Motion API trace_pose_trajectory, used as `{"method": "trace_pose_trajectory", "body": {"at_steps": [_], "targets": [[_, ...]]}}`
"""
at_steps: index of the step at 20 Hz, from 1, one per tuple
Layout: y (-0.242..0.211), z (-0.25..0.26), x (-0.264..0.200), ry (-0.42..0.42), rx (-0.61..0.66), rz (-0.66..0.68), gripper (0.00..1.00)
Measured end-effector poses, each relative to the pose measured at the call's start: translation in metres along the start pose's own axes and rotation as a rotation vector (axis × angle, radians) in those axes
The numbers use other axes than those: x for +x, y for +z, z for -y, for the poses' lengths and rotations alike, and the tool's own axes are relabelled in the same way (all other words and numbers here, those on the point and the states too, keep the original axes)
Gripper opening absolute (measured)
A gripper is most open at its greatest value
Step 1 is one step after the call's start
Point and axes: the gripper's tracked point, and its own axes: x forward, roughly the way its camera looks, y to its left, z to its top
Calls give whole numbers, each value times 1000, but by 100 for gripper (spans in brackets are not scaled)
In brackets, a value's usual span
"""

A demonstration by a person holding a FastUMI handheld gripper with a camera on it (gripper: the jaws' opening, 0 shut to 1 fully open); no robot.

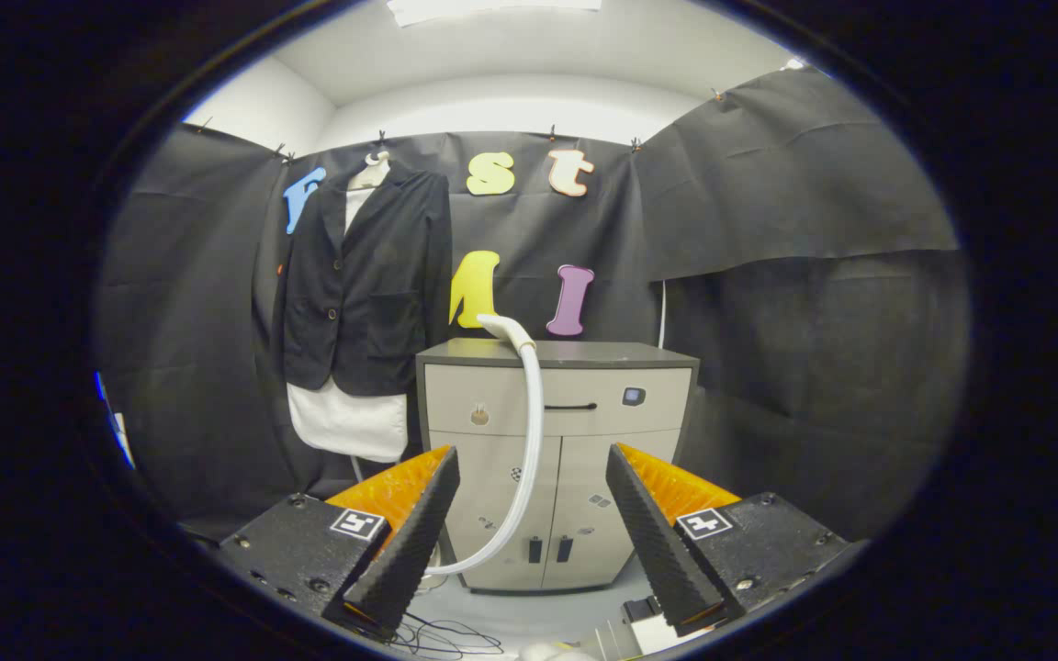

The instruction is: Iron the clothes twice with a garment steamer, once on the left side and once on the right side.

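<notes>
A dark jacket [364,285] over a white shirt [350,424] hangs on a hanger against the booth wall, beyond my fingers and to their left. The garment steamer's white head [503,328] rests on top of the cabinet [555,464]. Its white hose [531,431] runs down the cabinet's front and curls toward the floor. My gripper [534,468] is open, well short of the cabinet, with nothing between its fingers; the hose shows in the gap, far beyond them.
The grey and beige cabinet stands right of the clothes, with a drawer handle [570,406] and two lower doors. Thin cables [442,635] lie on the pale floor just under my fingers. Black cloth walls close in on both sides.
</notes>
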Motion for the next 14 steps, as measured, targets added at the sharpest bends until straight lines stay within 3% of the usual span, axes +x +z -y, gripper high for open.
{"method": "trace_pose_trajectory", "body": {"at_steps": [7, 14], "targets": [[14, -8, 8, -8, 31, -15, 100], [62, -10, 38, -24, 1, 26, 100]]}}
